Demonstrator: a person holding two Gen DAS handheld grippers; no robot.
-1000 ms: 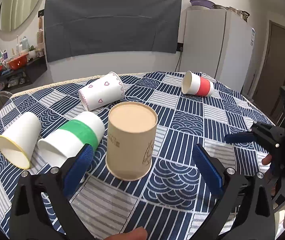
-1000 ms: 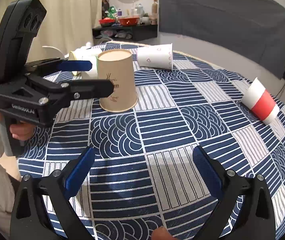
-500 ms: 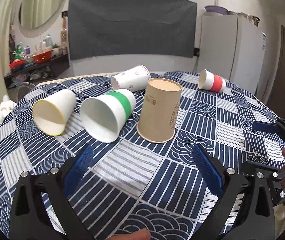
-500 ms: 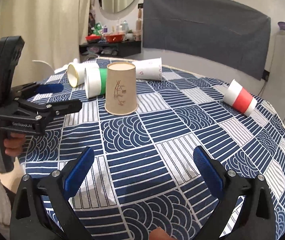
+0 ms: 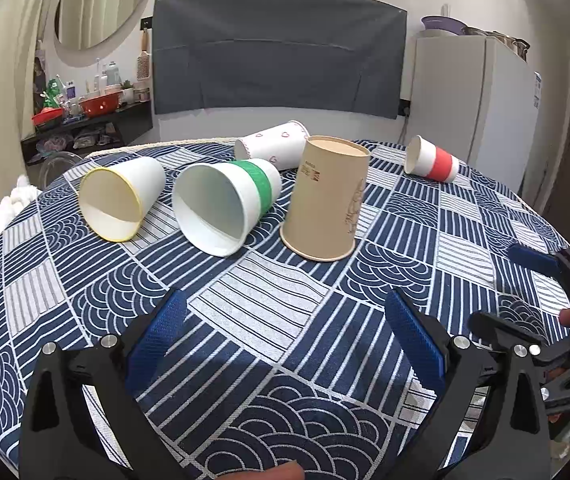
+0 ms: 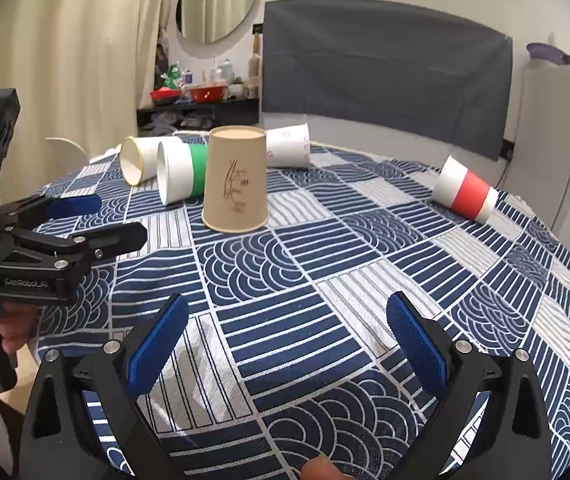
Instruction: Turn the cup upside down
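A tan paper cup (image 5: 327, 200) stands upside down, rim on the tablecloth; it also shows in the right wrist view (image 6: 236, 180). My left gripper (image 5: 285, 340) is open and empty, well back from the cup over the table's near side. My right gripper (image 6: 285, 344) is open and empty, also well short of the cup. Each gripper shows in the other's view: the right one (image 5: 525, 300) at the right edge, the left one (image 6: 93, 220) at the left edge.
On their sides lie a yellow-rimmed white cup (image 5: 119, 200), a green-banded cup (image 5: 225, 204), a heart-print cup (image 5: 273, 146) and a red-banded cup (image 5: 431, 160). The round table (image 5: 245, 360) has a blue patterned cloth. A fridge (image 5: 473, 96) stands behind.
Both grippers have drawn back from the upside-down tan cup, toward the table's near edge. The cup has stayed put.
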